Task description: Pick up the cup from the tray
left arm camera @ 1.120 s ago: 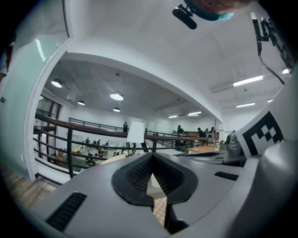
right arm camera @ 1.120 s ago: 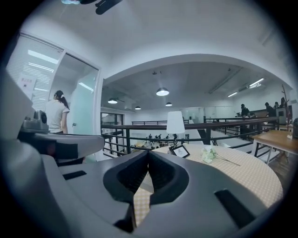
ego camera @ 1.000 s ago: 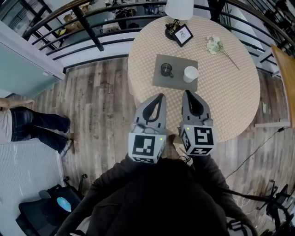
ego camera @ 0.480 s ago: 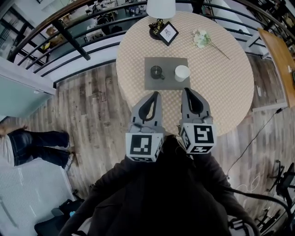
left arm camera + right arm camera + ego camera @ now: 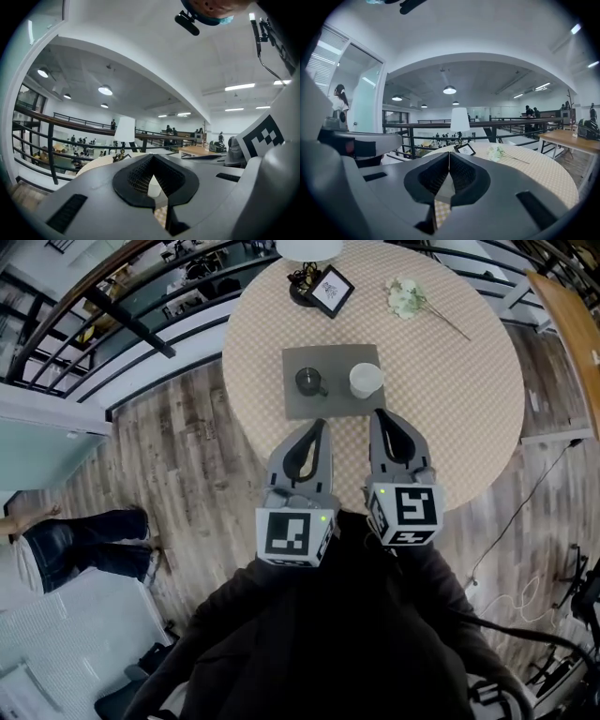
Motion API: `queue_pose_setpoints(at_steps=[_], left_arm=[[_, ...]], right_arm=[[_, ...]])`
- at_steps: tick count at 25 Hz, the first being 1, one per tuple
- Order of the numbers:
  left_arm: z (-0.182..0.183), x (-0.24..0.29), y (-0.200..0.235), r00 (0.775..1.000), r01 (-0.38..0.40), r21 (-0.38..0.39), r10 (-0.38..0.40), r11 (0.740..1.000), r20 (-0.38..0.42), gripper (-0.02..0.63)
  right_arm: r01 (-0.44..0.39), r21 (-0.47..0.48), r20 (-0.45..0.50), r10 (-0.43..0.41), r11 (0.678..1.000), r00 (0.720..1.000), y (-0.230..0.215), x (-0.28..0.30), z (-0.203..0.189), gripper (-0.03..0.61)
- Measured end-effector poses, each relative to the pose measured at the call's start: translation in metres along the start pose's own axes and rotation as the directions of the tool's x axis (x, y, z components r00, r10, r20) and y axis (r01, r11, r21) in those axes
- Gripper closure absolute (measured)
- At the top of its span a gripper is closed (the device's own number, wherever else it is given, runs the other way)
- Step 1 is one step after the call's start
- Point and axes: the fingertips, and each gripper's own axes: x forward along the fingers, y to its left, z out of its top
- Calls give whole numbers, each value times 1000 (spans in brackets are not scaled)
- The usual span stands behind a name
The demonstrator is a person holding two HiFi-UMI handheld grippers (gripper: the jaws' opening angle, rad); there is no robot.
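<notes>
"On the round table (image 5: 450, 418) ahead, what is entered?"

"Item one: grey tray (image 5: 333, 405), toward the near edge. On it stand two cups, side by side and apart — a dark cup with a handle (image 5: 307, 381) on the left half, a white cup (image 5: 366, 381) on the right. Which one the task means, I cannot tell. Beyond the tray: picture frame (image 5: 331, 292), flower sprig (image 5: 405, 296), lamp (image 5: 307, 247)."

"And your claws?"

"Left gripper (image 5: 319, 425): jaws pressed together, nothing between them. Right gripper (image 5: 378, 414): likewise, tips meeting, empty. Both hang over the near part of the table, just short of the tray, the right one in line with the white cup."

"Step in hand?"

"Approach, by my reckoning — no cup is lifted yet. The next move calls for spreading one pair of jaws before reaching in. Then I set them level around a cup's wall and close gently, so it neither tips nor knocks its neighbour."
</notes>
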Motion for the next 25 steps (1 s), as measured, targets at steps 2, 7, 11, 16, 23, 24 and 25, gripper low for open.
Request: queue_pose_setpoints(at_steps=[2,7,11,16,23,24,25], left_arm=[[-9,9,1,1000,1,-7,-1,1000,-19,611],[-28,29,2,998,15,15,-14,1000,-64,611],[-39,44,2,995,3,-41,-7,999,-96,611],[-51,67,-4,993,-14,-9,13,1000,-114,611],[-78,96,-6,985,-3,82,17,997,-169,611],[-82,99,-1,984,-10,75,23,997,-178,611],[-86,102,2,982,-17,68,30,998,-188,611]], right_arm=[[3,15,-18,-3,1000,1000,-8,7,-9,571],[-6,63,-72,11,998,997,-21,25,-38,571],[-13,85,-113,23,996,993,-29,37,-56,571],[-9,117,-174,29,993,984,-48,54,-83,571],[-51,142,-260,87,989,962,-62,85,-126,466],[-52,144,-275,91,988,957,-61,89,-132,442],[-51,142,-285,90,989,954,-62,92,-136,411]])
